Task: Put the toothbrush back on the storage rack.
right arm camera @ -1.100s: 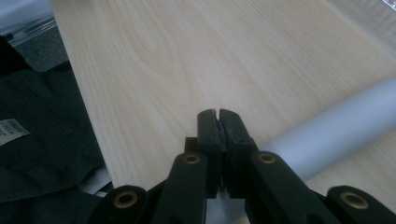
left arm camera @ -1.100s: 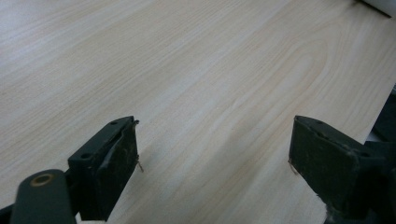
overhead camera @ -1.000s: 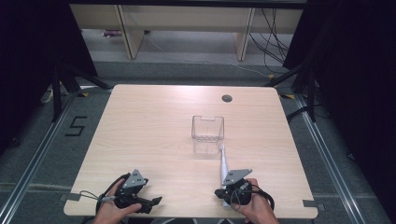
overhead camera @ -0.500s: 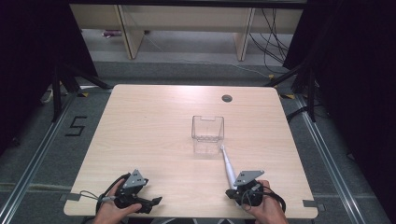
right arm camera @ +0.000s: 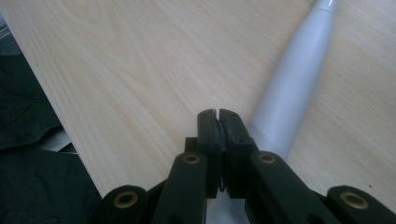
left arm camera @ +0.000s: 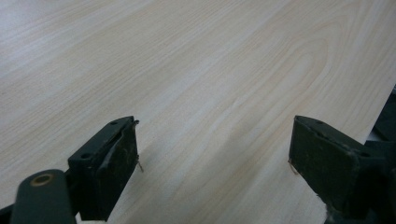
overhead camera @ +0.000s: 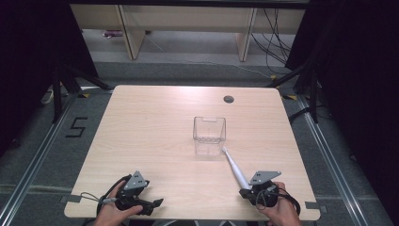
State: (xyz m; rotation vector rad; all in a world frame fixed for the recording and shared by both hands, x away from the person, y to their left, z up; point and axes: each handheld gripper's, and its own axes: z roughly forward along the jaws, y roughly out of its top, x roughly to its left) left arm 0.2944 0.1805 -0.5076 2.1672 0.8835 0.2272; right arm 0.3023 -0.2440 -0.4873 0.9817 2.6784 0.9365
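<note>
A slim white plastic wand, likely an electric toothbrush, lies on the counter, tip touching the clear bin. It looks light, stiff, slick; grasp the thicker handle. The right gripper is clenched empty beside it; the left gripper is released.

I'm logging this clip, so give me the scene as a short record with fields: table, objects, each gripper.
table: light wooden top, round hole near far edge
container: clear plastic bin, mid-table, upright
white tool: long white stick lying flat, tip toward the bin
left gripper: open, over bare wood
right gripper: shut, beside the stick's thick end, not gripping it
</note>
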